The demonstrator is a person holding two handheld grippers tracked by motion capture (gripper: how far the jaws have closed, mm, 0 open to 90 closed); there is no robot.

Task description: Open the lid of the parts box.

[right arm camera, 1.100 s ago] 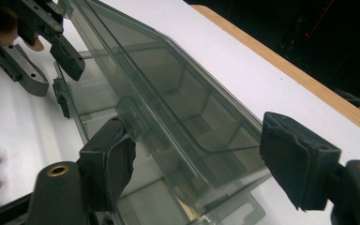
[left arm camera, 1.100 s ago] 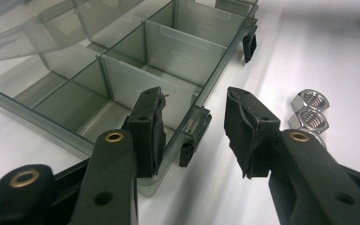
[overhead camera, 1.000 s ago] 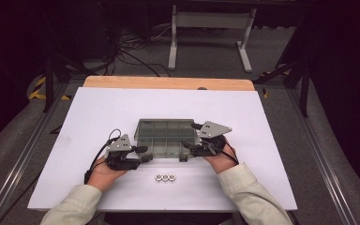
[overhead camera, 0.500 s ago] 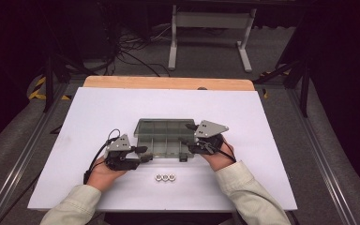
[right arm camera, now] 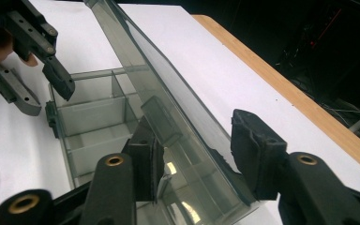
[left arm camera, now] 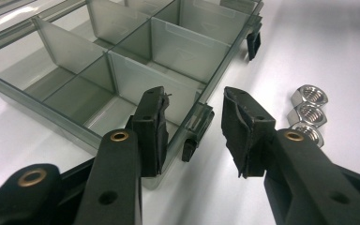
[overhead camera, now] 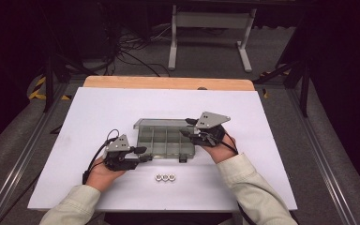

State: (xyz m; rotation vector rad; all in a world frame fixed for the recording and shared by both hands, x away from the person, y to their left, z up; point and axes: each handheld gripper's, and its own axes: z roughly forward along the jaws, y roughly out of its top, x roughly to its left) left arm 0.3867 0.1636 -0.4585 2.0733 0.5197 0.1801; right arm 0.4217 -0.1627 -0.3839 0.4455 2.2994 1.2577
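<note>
The box (left arm camera: 122, 70) is running off the left gripper view's top edge; the nearest nut (left arm camera: 308, 133) is hiding partly behind a jaw

Raised clear lid (right arm camera: 178, 117) between right gripper (right arm camera: 201, 154) jaws, untouched

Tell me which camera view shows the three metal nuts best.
The left gripper view: the three nuts lie in a row on the white table, close enough to show their hex sides and threaded bores. The high view shows them small, near the compartment box. The right gripper view catches an edge only.
</note>
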